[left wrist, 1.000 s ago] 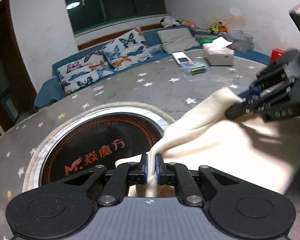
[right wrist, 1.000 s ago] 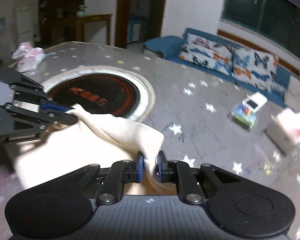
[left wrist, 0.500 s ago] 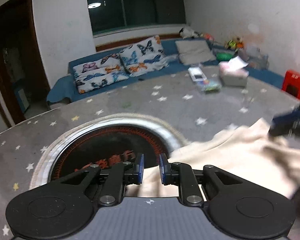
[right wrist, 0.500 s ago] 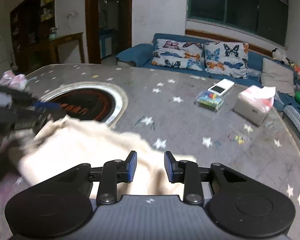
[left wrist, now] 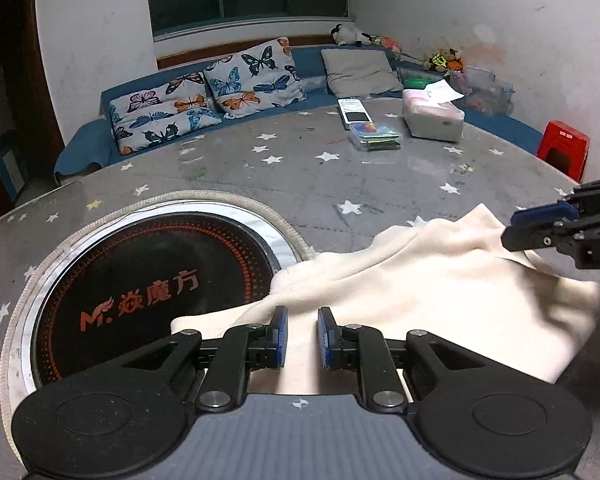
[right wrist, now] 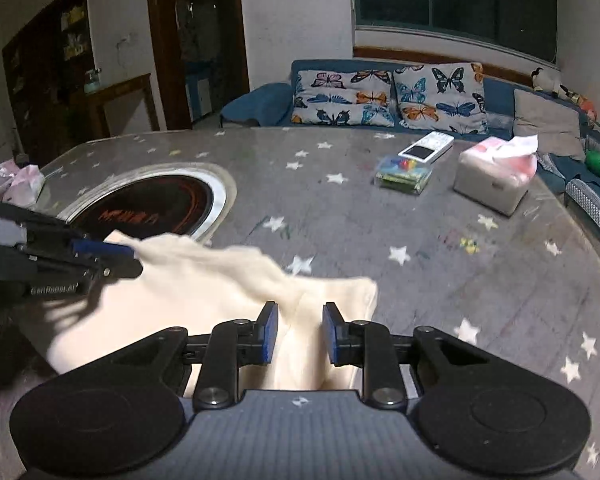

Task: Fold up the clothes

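A cream garment (left wrist: 432,288) lies folded on the grey star-patterned table (left wrist: 300,176), partly over the rim of the round black hotplate (left wrist: 148,280). My left gripper (left wrist: 302,338) is open, its jaws just above the garment's near edge. My right gripper (right wrist: 298,332) is open too, above the garment's (right wrist: 204,280) right corner. Each gripper shows in the other's view: the right one (left wrist: 540,226) at the garment's far corner, the left one (right wrist: 100,256) at its left edge.
A tissue box (left wrist: 434,120), a clear box of small items (left wrist: 374,136) and a white device (left wrist: 354,110) sit at the table's far side. A pink bag (right wrist: 16,180) lies at the left edge. A blue sofa with butterfly cushions (left wrist: 204,96) stands behind. A red stool (left wrist: 564,148) is at the right.
Both grippers let go of the garment and opened. The garment dropped from its lifted hold and now lies flat on the table. Both grippers pulled back slightly.
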